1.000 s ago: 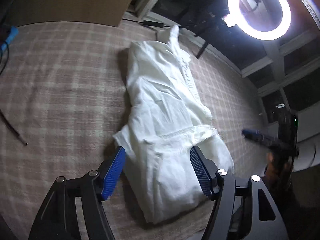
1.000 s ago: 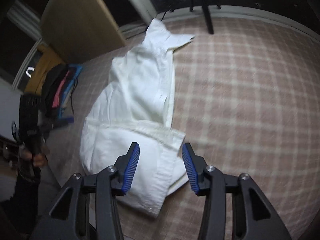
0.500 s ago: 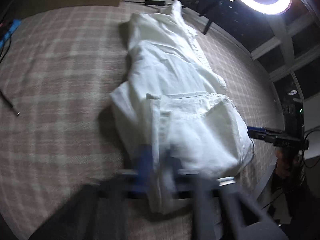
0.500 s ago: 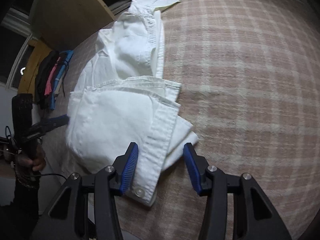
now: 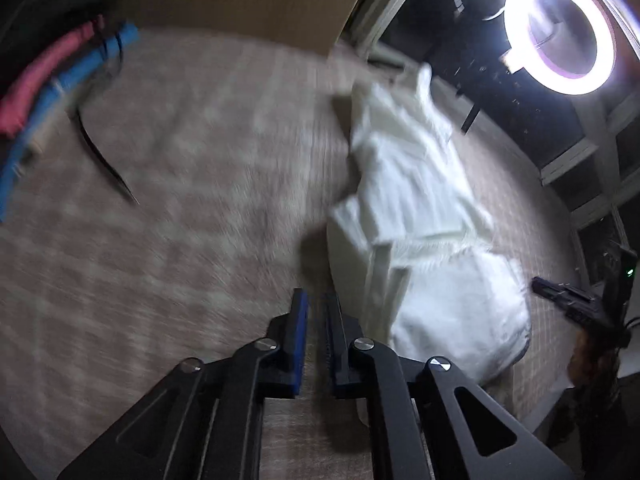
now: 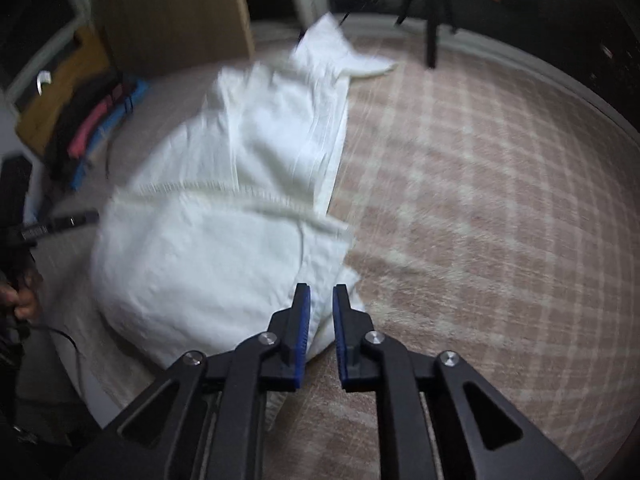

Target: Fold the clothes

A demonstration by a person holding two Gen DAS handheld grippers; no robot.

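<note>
A white shirt [image 5: 424,216] lies lengthwise on the checked bedspread [image 5: 180,220], its near end folded back into a puffy double layer [image 6: 200,264]. My left gripper [image 5: 316,308] hovers just left of that folded end. Its blue pads are nearly together, and only bedspread shows in the narrow gap. My right gripper [image 6: 321,300] is at the near right corner of the fold, and white cloth shows in the slit between its pads. The collar end [image 6: 336,48] points away towards the far edge. Both views are motion-blurred.
A lit ring light [image 5: 560,36] and tripod legs [image 6: 432,28] stand beyond the far edge. Pink and blue rolled items [image 5: 52,84] and a dark cable [image 5: 104,160] lie at the left. A wooden panel [image 6: 172,12] stands behind. The person's hand [image 6: 20,296] holds the other gripper.
Both grippers went from wide open to nearly shut. The left one swung off the shirt's near end to its left side. The right one stays at the near right corner.
</note>
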